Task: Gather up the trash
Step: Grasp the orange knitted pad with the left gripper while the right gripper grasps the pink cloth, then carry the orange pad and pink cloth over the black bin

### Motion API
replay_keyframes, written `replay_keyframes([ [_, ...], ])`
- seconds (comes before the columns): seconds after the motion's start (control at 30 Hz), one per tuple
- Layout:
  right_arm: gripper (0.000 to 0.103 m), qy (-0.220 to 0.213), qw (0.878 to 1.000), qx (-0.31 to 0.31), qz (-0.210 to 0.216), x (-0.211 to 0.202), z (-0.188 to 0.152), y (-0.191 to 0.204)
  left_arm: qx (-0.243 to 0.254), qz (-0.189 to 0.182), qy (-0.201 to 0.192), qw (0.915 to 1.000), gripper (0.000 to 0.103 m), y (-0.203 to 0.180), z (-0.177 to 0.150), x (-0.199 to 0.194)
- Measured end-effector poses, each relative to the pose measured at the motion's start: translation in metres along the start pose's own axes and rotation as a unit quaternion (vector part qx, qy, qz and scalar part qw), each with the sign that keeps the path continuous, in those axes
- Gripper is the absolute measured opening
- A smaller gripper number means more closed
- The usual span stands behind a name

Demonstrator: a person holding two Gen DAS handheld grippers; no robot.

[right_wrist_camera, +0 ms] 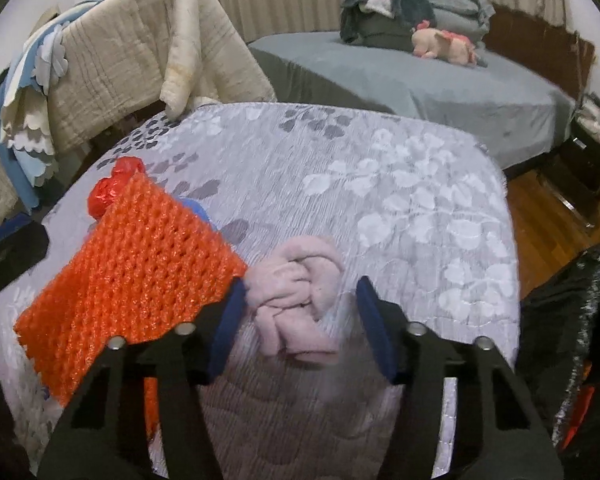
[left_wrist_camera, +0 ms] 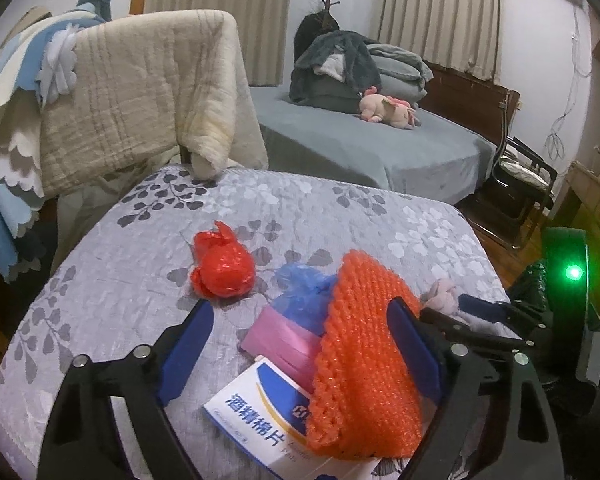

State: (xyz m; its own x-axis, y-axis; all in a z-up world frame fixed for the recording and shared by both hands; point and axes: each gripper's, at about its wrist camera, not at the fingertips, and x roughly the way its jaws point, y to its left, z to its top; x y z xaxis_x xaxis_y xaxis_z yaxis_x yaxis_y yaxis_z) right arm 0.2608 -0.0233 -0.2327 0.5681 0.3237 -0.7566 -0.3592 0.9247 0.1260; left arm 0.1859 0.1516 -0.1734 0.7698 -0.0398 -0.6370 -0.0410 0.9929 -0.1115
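Trash lies on a grey floral-quilted table (left_wrist_camera: 112, 280). My left gripper (left_wrist_camera: 300, 350) is open around an orange foam net (left_wrist_camera: 364, 364), a pink packet (left_wrist_camera: 284, 340), a blue plastic bag (left_wrist_camera: 304, 296) and a white-blue box of alcohol pads (left_wrist_camera: 260, 412). A red crumpled bag (left_wrist_camera: 220, 268) lies just beyond its left finger. My right gripper (right_wrist_camera: 300, 320) is open around a knotted pale pink wad (right_wrist_camera: 296, 300), its left finger touching the wad. The orange net (right_wrist_camera: 132, 276) lies to its left, the red bag (right_wrist_camera: 112, 188) behind it.
A chair draped with beige and blue cloths (left_wrist_camera: 132, 92) stands behind the table. A grey bed (left_wrist_camera: 364, 148) with a pink plush toy (left_wrist_camera: 384, 108) is further back. A black trash bag (right_wrist_camera: 568, 320) sits at the table's right edge, over wooden floor (right_wrist_camera: 548, 220).
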Motion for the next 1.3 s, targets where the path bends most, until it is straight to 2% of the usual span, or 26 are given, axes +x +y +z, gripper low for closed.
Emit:
replay_keyframes([
  [0.07, 0.044, 0.0, 1.0, -0.005, 0.0, -0.002, 0.0, 0.001, 0.005, -0.006, 0.004, 1.0, 0.083, -0.004, 0.0, 0.003],
  [0.47, 0.044, -0.025, 1.0, 0.012, -0.006, -0.038, 0.001, -0.013, 0.022, -0.026, 0.039, 0.9987, 0.068, -0.02, -0.011, 0.017],
  [0.63, 0.044, -0.029, 1.0, 0.01, -0.007, -0.047, 0.0, -0.015, 0.03, -0.032, 0.058, 0.9974, 0.049, -0.026, -0.018, 0.025],
  [0.7, 0.044, -0.03, 0.999, 0.009, -0.008, -0.05, -0.002, -0.015, 0.035, -0.031, 0.062, 0.997, 0.033, -0.029, -0.021, 0.028],
  [0.9, 0.044, -0.035, 0.999, 0.013, -0.007, -0.059, -0.001, -0.017, 0.04, -0.033, 0.049, 0.9975, 0.017, -0.033, -0.021, 0.021],
  [1.3, 0.044, -0.074, 0.997, 0.018, -0.002, -0.103, 0.007, -0.018, 0.035, -0.043, 0.015, 0.9983, 0.013, -0.051, -0.003, -0.016],
])
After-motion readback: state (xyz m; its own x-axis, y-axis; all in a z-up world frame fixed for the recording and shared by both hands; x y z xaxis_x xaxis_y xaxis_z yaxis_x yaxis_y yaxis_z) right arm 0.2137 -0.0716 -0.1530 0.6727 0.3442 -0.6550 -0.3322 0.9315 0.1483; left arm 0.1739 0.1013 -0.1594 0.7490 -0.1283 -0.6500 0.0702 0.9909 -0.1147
